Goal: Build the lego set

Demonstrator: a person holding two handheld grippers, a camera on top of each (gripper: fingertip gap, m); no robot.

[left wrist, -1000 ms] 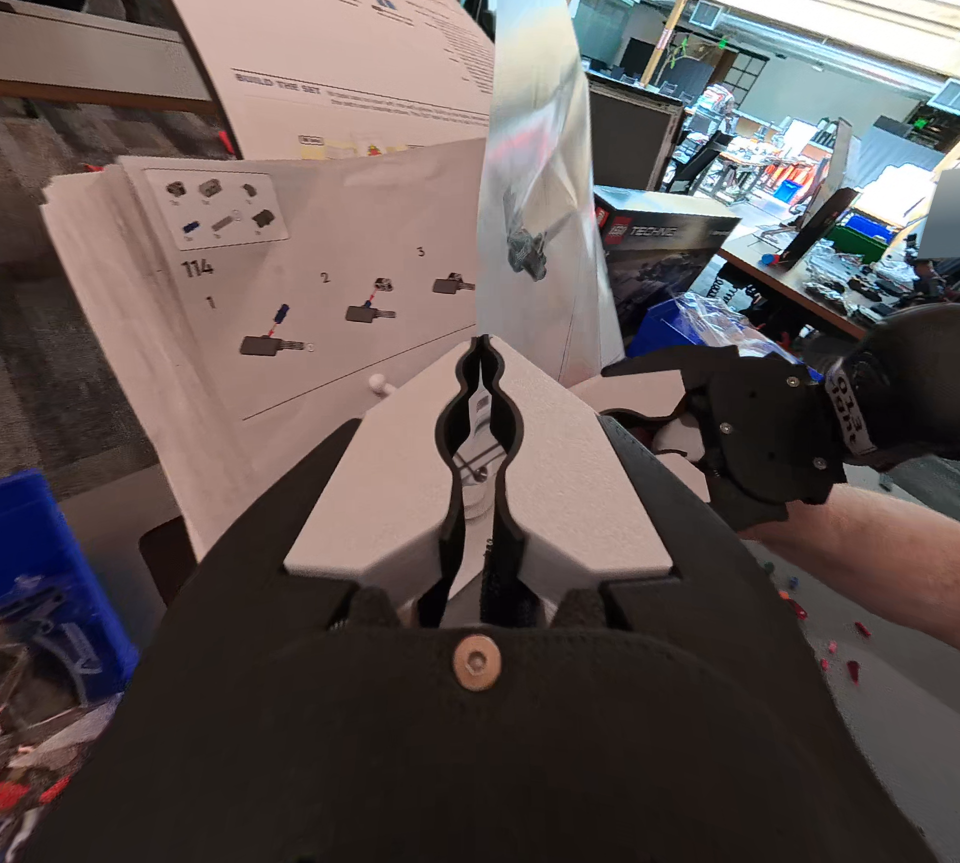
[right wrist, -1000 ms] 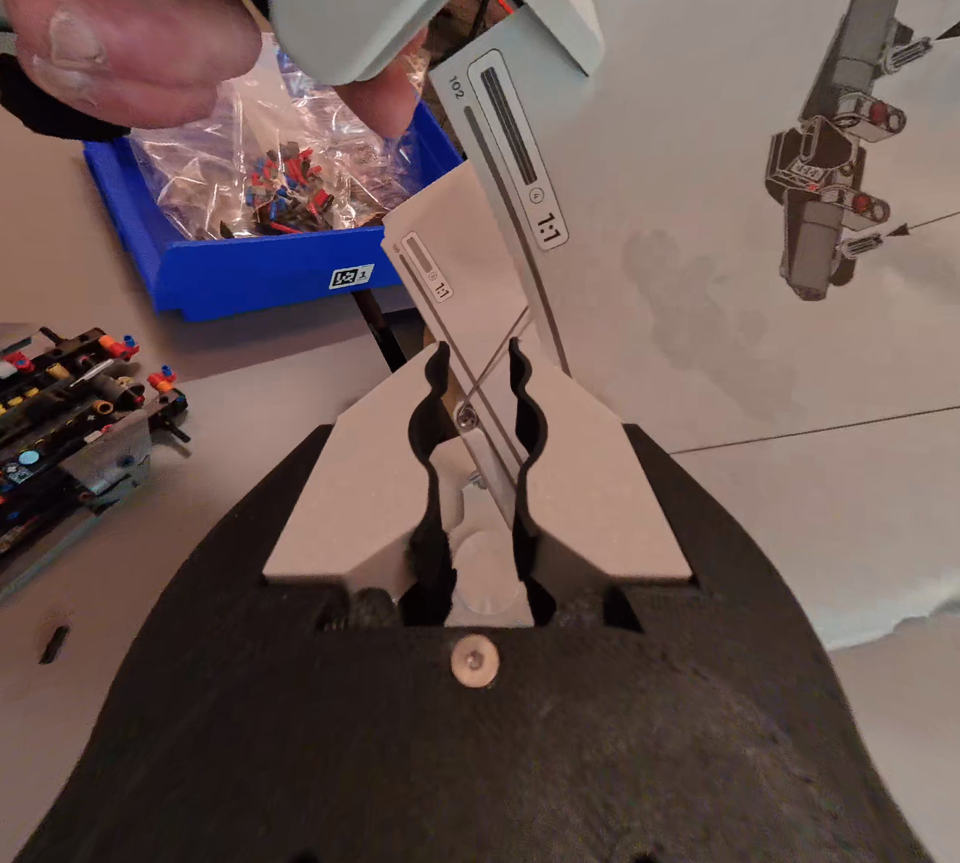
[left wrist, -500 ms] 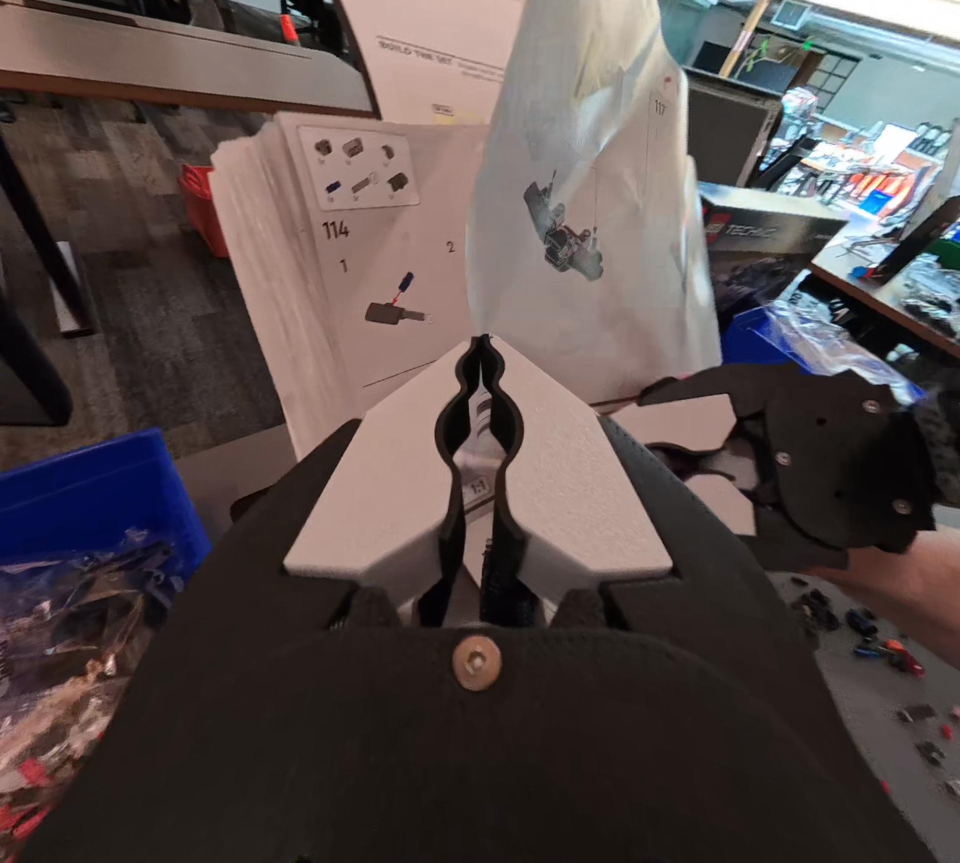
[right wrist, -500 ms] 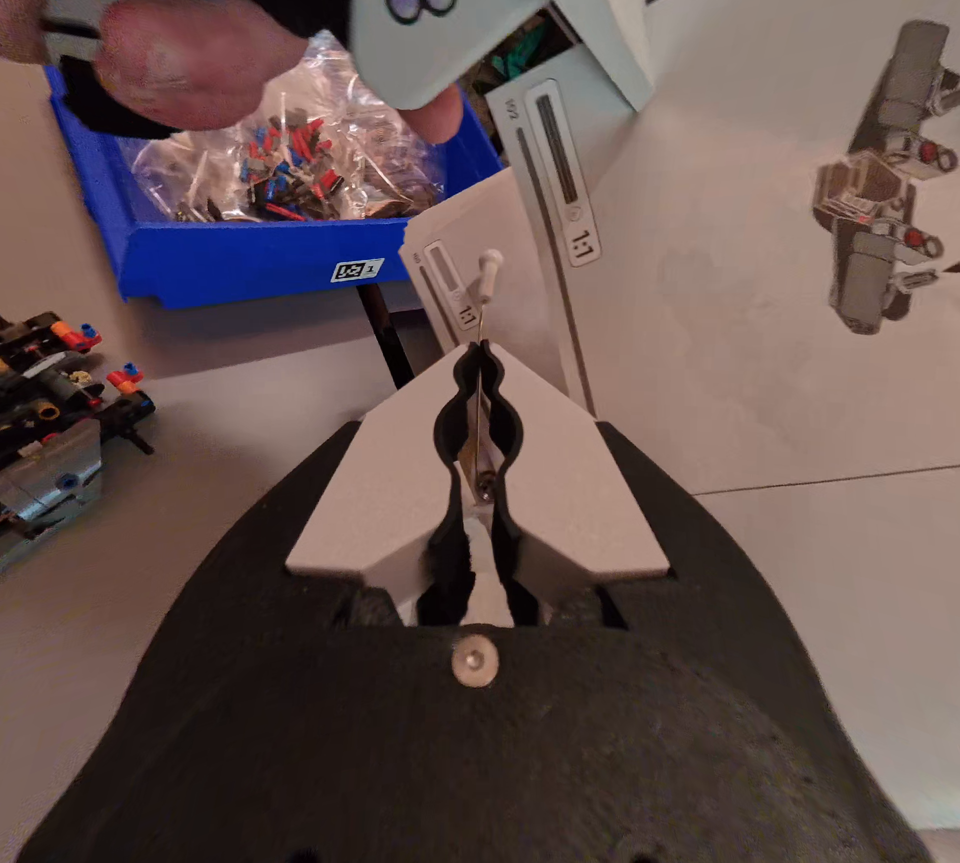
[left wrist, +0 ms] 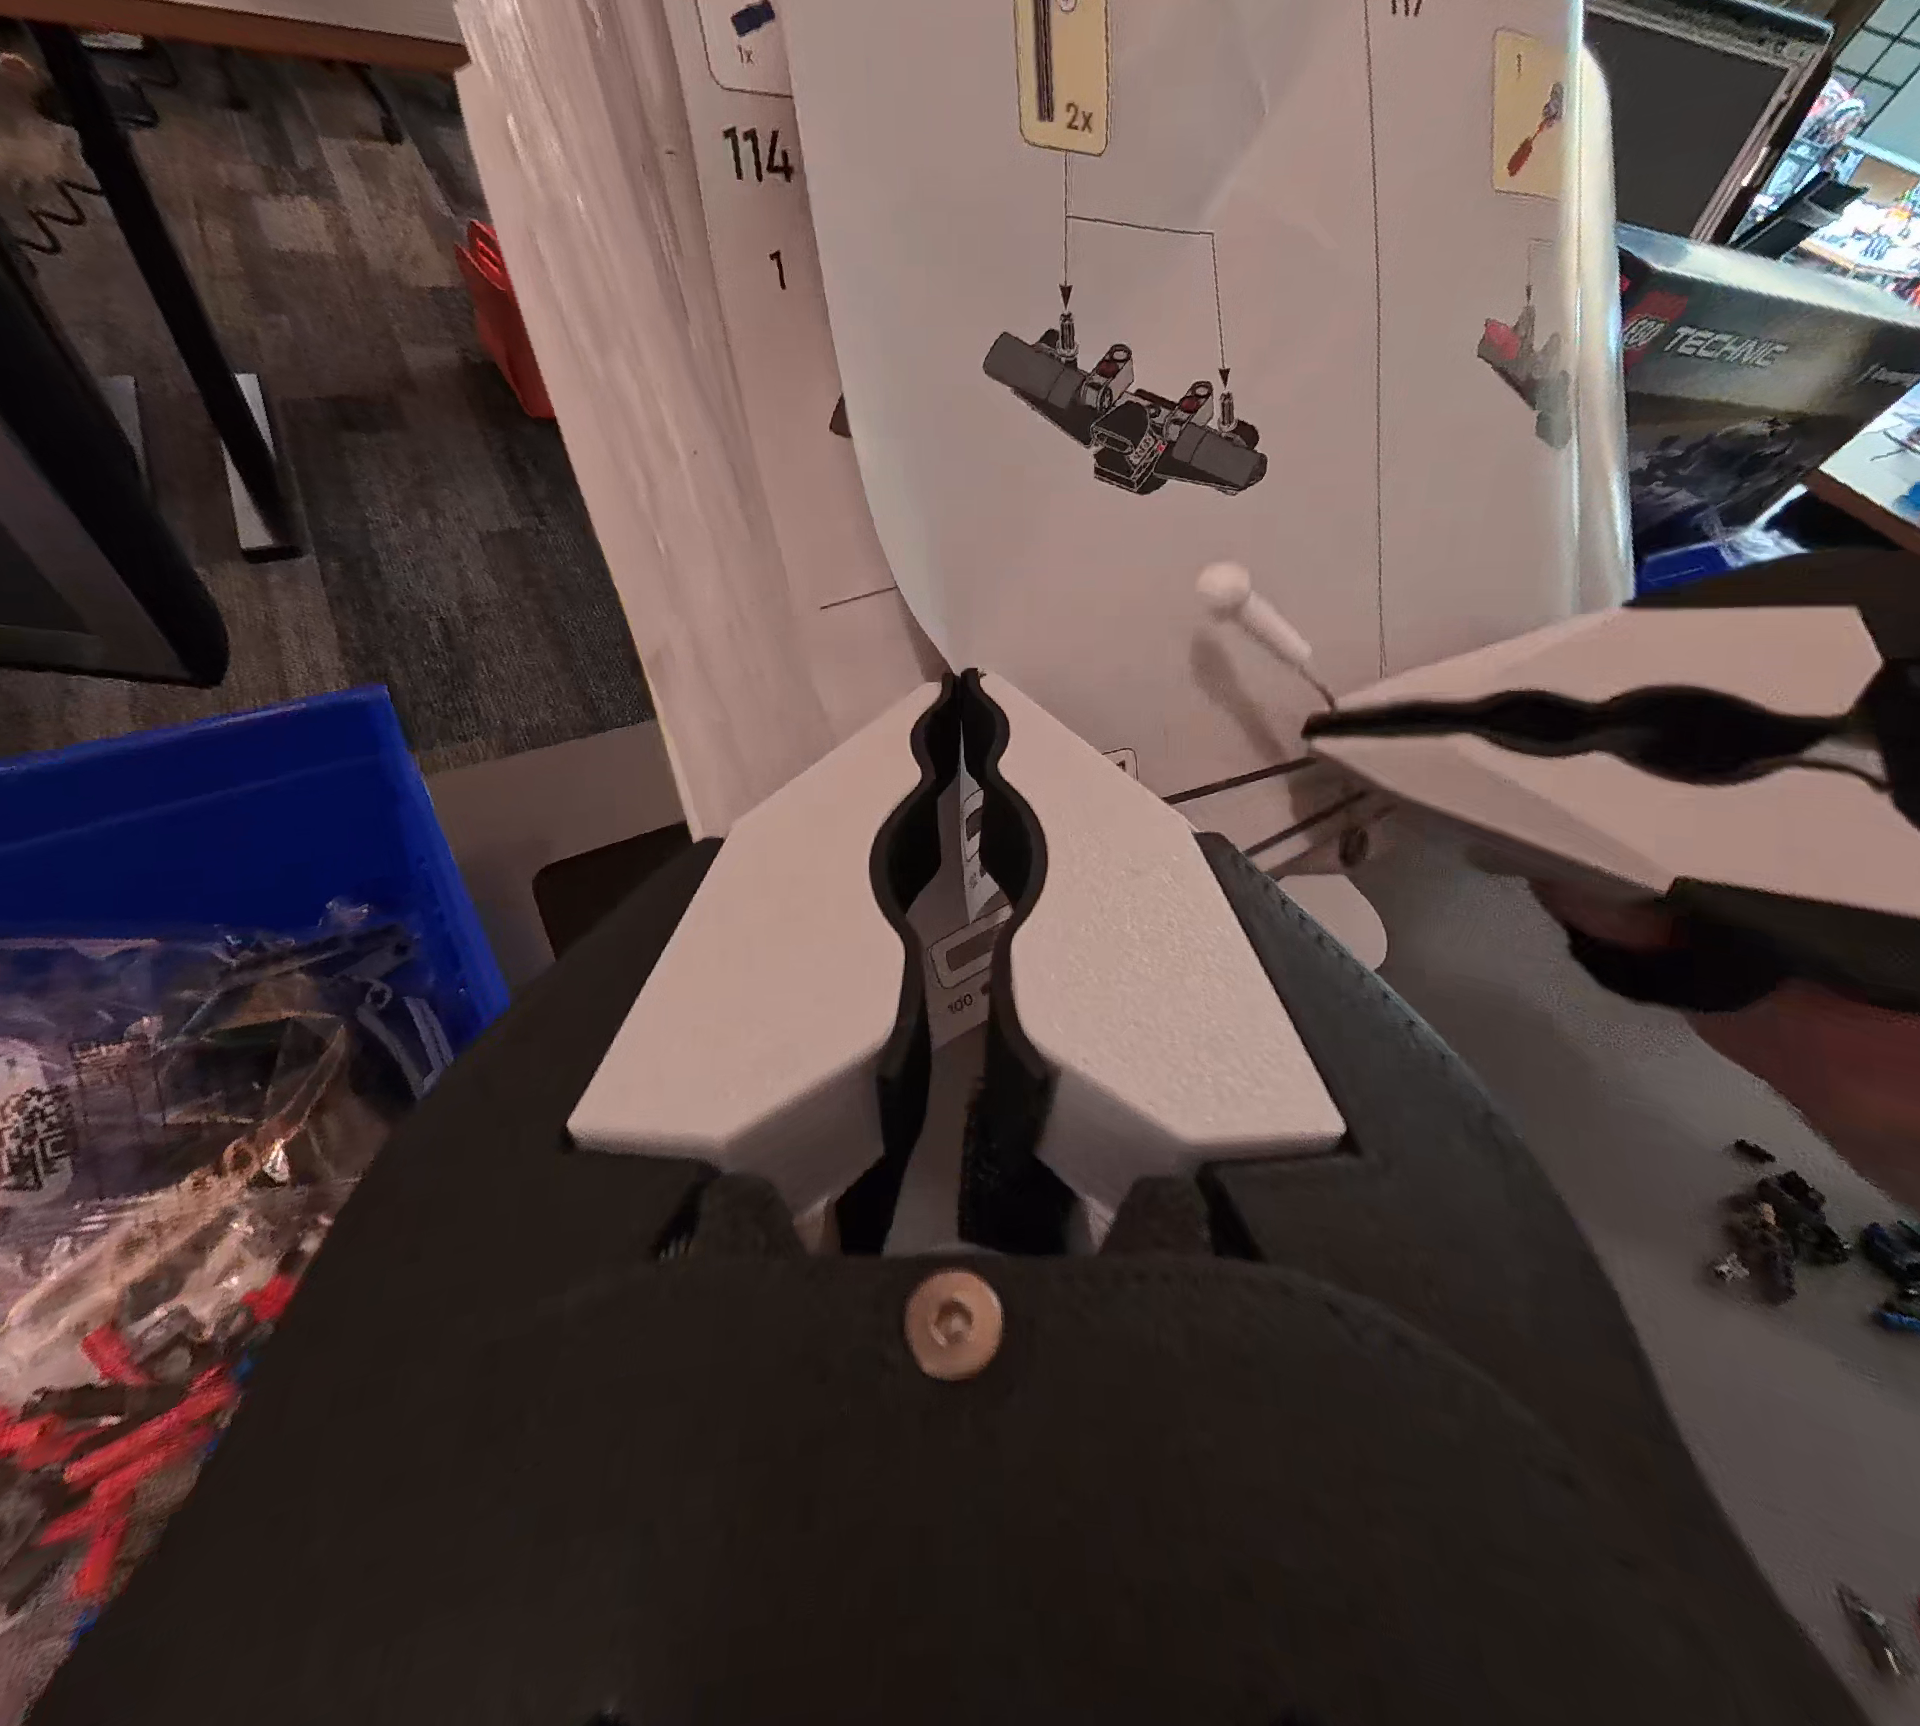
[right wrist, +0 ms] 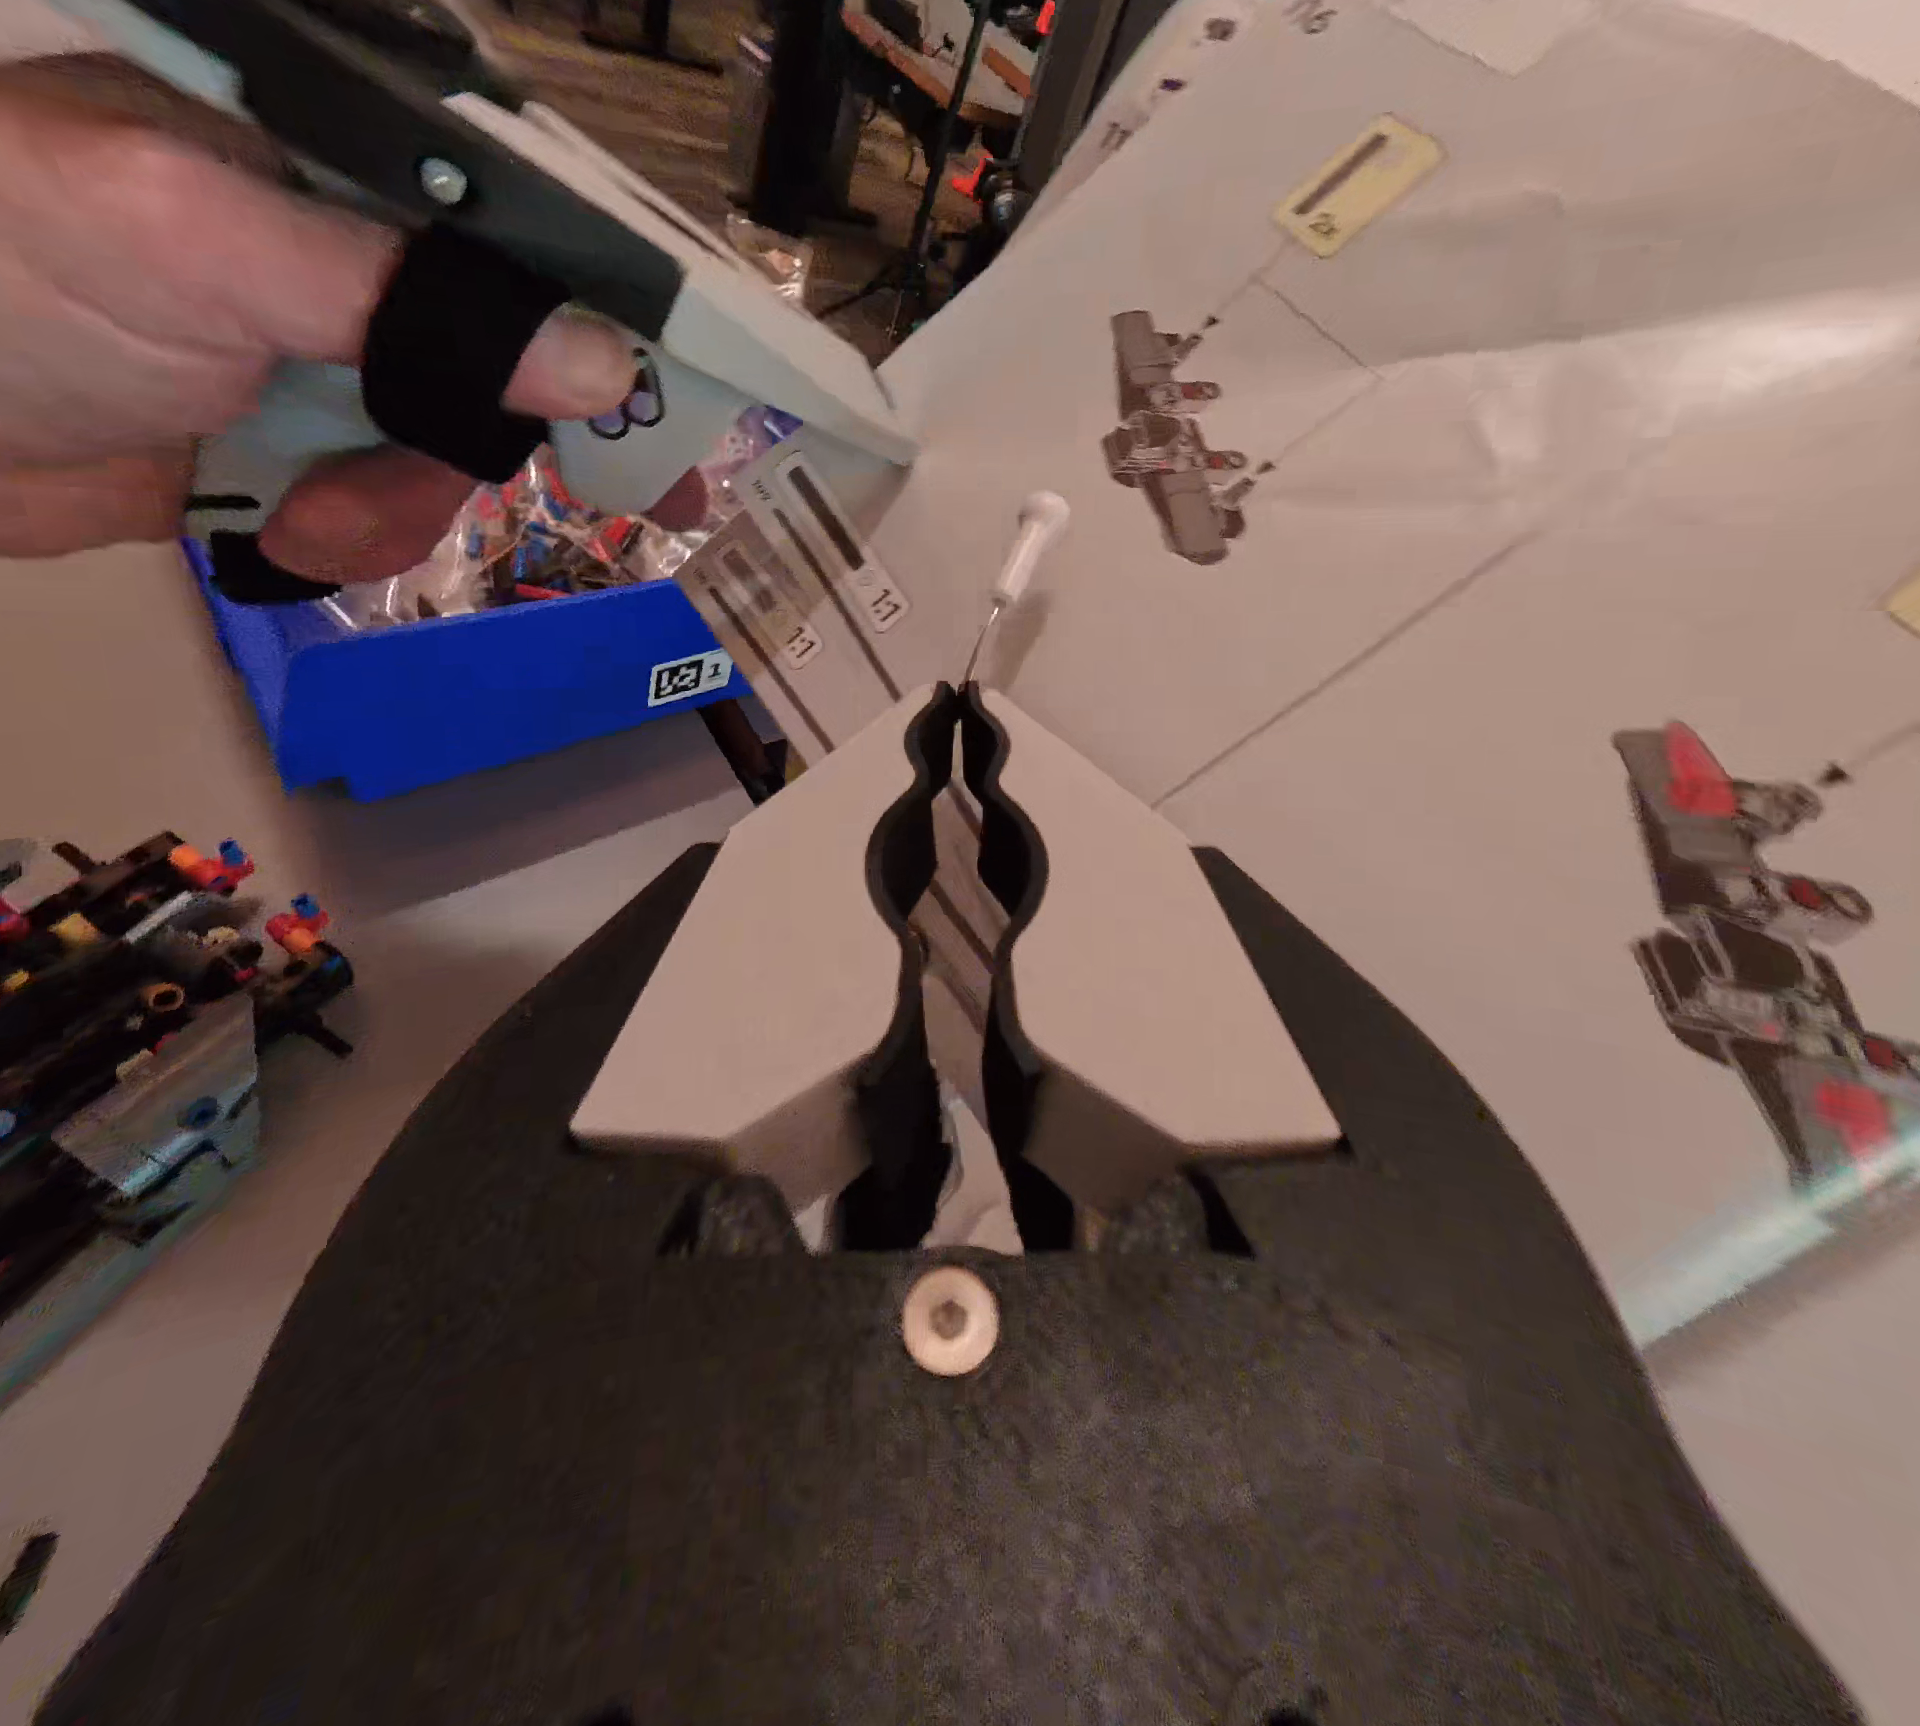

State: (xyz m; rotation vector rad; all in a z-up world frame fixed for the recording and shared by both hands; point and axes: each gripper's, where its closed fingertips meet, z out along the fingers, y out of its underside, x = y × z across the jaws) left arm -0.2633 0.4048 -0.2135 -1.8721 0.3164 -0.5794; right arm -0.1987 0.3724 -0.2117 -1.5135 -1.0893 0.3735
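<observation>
The open instruction booklet (left wrist: 1091,274) stands upright on a stand in front of me; it also fills the right of the right wrist view (right wrist: 1455,533). My left gripper (left wrist: 961,679) is shut on the lower edge of a booklet page, and paper shows between its jaws. It appears at the upper left in the right wrist view (right wrist: 904,455), held by a hand. My right gripper (right wrist: 956,689) is shut on the stand's thin wire page holder with a white cap (right wrist: 1029,533). The right gripper (left wrist: 1314,726) and the cap (left wrist: 1247,606) also show in the left wrist view.
A blue bin (left wrist: 208,824) with bagged pieces sits left of the booklet and shows in the right wrist view (right wrist: 468,689). A partly built dark model (right wrist: 125,980) lies at the left. Loose small pieces (left wrist: 1787,1229) lie on the table at the right. The set's box (left wrist: 1745,388) stands behind. Across from one pair of fingers to the other is roughly 8 centimeters. From either gripper's tips it is about 25 centimeters to the partly built dark model (right wrist: 125,980).
The right gripper went from open around the wire holder to shut on it. The raised page came down flat against the booklet. The left gripper stayed shut on the page edge and moved closer.
</observation>
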